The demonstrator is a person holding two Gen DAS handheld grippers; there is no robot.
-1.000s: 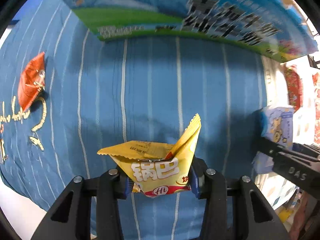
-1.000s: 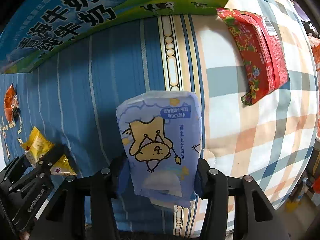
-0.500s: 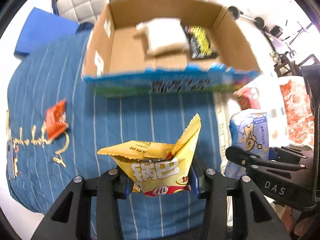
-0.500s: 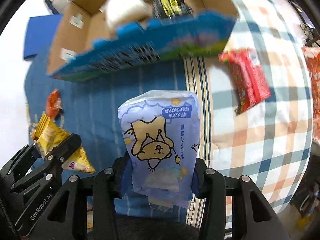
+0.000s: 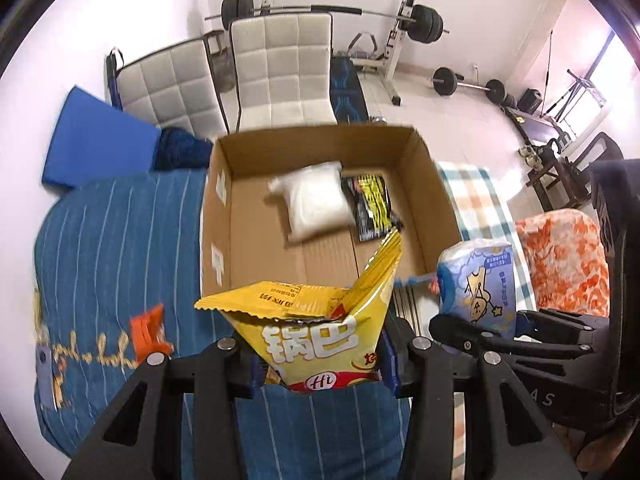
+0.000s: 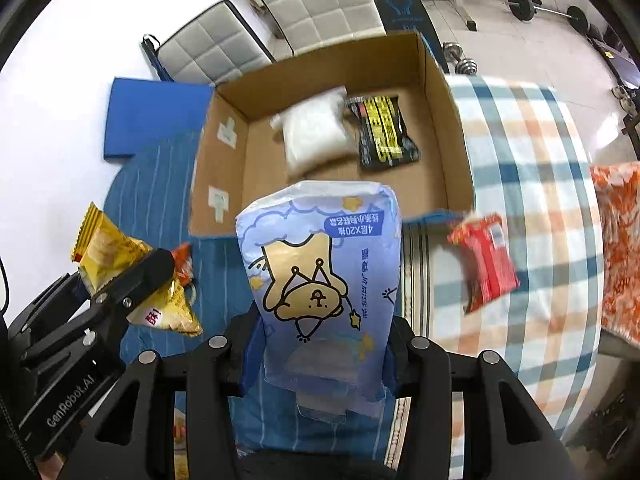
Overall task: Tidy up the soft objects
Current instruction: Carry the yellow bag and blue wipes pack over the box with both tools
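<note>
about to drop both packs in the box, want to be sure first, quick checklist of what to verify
1. Left gripper clamped on the yellow snack bag: ok.
2. Right gripper clamped on the blue tissue pack: ok.
3. Cardboard box open at the top: ok.
4. Free floor in the box, nearer than the white pack and black packet: ok.
5. Both packs already over the box opening: not ok, they look short of the near wall.
6. The two grippers clear of each other: ok, side by side and apart.

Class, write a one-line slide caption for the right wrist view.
Right gripper holds a blue tissue pack before an open cardboard box.
</note>
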